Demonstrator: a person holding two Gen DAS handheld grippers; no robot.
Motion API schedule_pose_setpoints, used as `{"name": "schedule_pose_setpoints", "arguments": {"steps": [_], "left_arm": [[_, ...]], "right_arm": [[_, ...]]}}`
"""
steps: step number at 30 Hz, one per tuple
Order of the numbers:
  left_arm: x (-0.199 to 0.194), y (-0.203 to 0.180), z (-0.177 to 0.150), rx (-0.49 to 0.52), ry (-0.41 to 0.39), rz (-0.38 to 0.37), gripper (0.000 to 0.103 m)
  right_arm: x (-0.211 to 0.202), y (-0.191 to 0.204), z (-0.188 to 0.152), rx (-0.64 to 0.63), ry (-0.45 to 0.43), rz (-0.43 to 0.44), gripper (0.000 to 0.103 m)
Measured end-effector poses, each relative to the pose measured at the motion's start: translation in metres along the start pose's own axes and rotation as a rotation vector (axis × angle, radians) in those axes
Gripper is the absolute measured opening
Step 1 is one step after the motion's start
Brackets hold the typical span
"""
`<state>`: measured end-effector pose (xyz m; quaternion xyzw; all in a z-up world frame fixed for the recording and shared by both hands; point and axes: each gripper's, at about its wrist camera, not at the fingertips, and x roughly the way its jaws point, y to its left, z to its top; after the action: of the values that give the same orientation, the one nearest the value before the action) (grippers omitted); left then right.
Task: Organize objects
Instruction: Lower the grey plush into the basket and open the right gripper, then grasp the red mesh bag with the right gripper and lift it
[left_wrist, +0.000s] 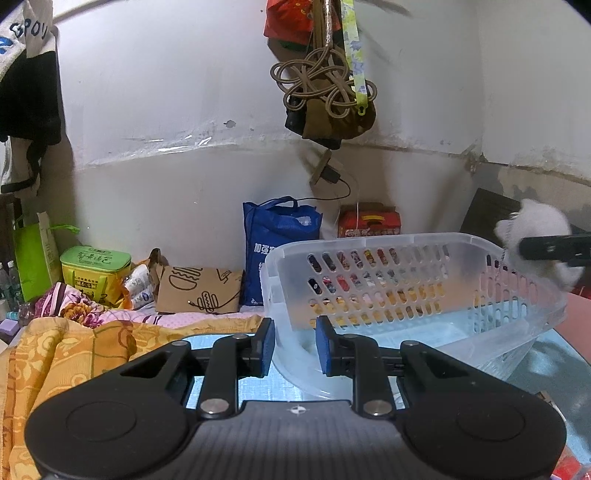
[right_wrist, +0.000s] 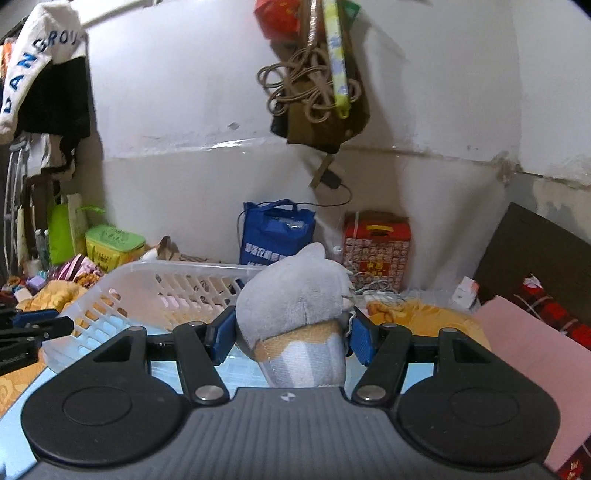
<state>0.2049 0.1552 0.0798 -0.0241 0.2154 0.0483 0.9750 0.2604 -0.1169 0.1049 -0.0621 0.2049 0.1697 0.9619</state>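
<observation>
A clear plastic slotted basket (left_wrist: 406, 280) is tilted up on a light blue surface. My left gripper (left_wrist: 294, 345) is shut on the basket's near left wall, one blue pad (left_wrist: 269, 345) outside and one inside. My right gripper (right_wrist: 293, 334) is shut on a grey plush toy (right_wrist: 295, 295) with a tan and white base. It holds the toy just right of the basket (right_wrist: 155, 291). In the left wrist view the plush toy (left_wrist: 535, 229) and the right gripper's black finger show above the basket's far right rim.
An orange patterned blanket (left_wrist: 66, 350) lies to the left. A blue tote bag (left_wrist: 277, 247), a red gift box (left_wrist: 369, 221), a brown paper bag (left_wrist: 199, 291) and a green box (left_wrist: 94, 269) stand along the white wall. A pink sheet (right_wrist: 532, 350) lies at the right. Bags hang from the wall above.
</observation>
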Motion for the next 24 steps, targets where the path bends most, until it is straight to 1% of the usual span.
{"name": "schedule_pose_setpoints", "arguments": {"steps": [1,3,4,5,6,7,9,10,13,16,18,21,22,24], "left_arm": [[0.000,0.001,0.000,0.000,-0.002,-0.001,0.027],[-0.001,0.001,-0.001,0.000,-0.006,-0.003,0.027],[-0.001,0.001,-0.002,0.000,-0.008,-0.003,0.027],[-0.001,0.001,-0.002,0.001,-0.010,-0.002,0.027],[-0.001,0.001,-0.002,0.002,-0.010,-0.002,0.027],[-0.001,0.000,-0.002,0.002,-0.010,-0.004,0.027],[0.000,0.001,-0.002,-0.006,-0.007,-0.013,0.031],[0.000,0.002,-0.002,-0.008,-0.008,-0.015,0.031],[0.000,0.001,-0.001,-0.006,-0.009,-0.016,0.031],[0.000,0.001,-0.002,-0.002,-0.011,-0.017,0.031],[0.000,0.002,-0.002,-0.006,-0.012,-0.022,0.031],[0.000,0.002,-0.003,-0.008,-0.014,-0.022,0.031],[-0.001,0.002,-0.003,-0.009,-0.014,-0.022,0.031],[-0.001,0.000,-0.003,-0.009,-0.015,-0.016,0.031]], "right_arm": [[0.002,0.000,-0.001,-0.001,-0.011,0.003,0.066],[0.004,0.002,-0.001,-0.024,-0.047,0.014,0.076],[0.006,0.005,0.000,-0.046,-0.047,0.003,0.093],[0.007,0.008,0.001,-0.071,-0.053,-0.042,0.103],[0.003,0.011,0.000,-0.084,-0.076,-0.097,0.103],[0.000,0.011,0.002,-0.088,-0.093,-0.105,0.103],[-0.014,0.005,-0.001,-0.052,-0.094,-0.059,0.103],[-0.020,0.002,-0.003,-0.029,-0.086,-0.047,0.103],[-0.048,-0.007,-0.021,0.012,-0.076,-0.039,0.103],[-0.085,-0.022,-0.052,0.048,-0.092,-0.043,0.103],[-0.110,-0.030,-0.079,0.075,-0.106,-0.072,0.103],[-0.130,-0.038,-0.116,0.121,-0.097,-0.090,0.103],[-0.134,-0.037,-0.128,0.132,-0.093,-0.083,0.103],[-0.139,-0.032,-0.149,0.130,-0.076,-0.064,0.100]]}}
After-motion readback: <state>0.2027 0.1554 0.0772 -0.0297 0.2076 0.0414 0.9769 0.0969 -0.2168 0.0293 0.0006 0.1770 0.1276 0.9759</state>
